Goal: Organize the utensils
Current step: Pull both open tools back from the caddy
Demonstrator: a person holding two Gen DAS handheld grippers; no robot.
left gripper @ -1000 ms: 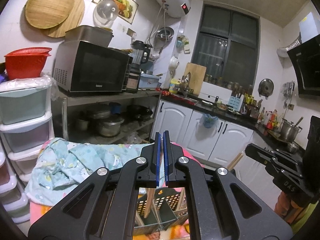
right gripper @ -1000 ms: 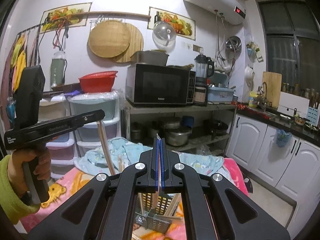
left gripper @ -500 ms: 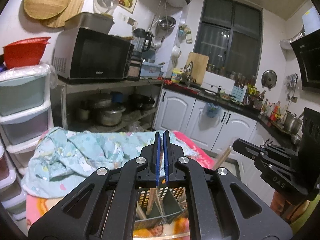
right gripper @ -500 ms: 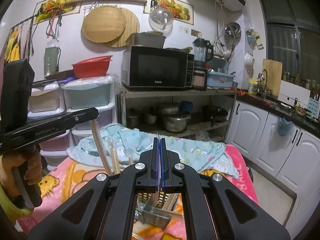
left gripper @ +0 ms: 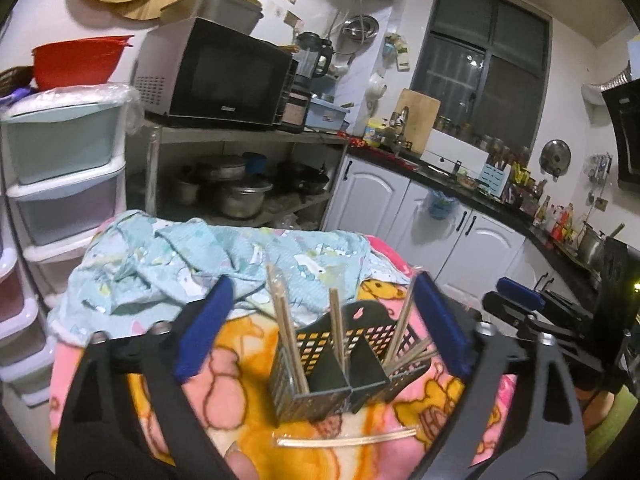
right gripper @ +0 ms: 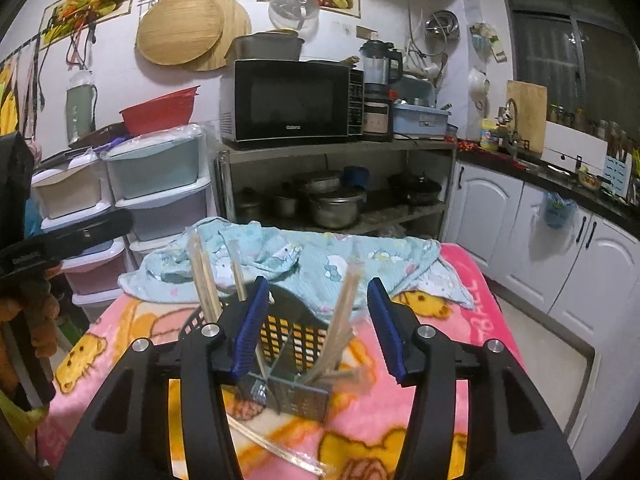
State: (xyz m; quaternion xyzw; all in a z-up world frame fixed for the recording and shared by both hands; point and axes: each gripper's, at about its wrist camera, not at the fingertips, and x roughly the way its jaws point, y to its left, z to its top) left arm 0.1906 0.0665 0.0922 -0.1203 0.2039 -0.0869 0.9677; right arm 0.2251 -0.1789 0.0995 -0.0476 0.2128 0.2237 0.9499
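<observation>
A black perforated utensil caddy (left gripper: 340, 364) with dividers stands on a pink cartoon blanket; it also shows in the right wrist view (right gripper: 292, 360). Several wrapped wooden chopsticks (left gripper: 284, 328) stand in its compartments, some leaning at the right (right gripper: 340, 328). One wrapped pair (left gripper: 344, 438) lies flat on the blanket in front of the caddy. My left gripper (left gripper: 320, 328) is open and empty above the caddy. My right gripper (right gripper: 316, 328) is open and empty, its blue pads either side of the caddy. The right gripper also appears at the right in the left wrist view (left gripper: 520, 304).
A crumpled light blue cloth (left gripper: 192, 256) lies behind the caddy on the blanket (right gripper: 452, 412). Plastic drawers (left gripper: 60, 176) stand at left. A metal shelf with a microwave (right gripper: 288, 100) and pots is behind. White cabinets (right gripper: 560, 248) run along the right.
Both grippers have opened from shut, letting go of the chopsticks they held. Both views have tilted down toward the caddy, which now shows between the jaws.
</observation>
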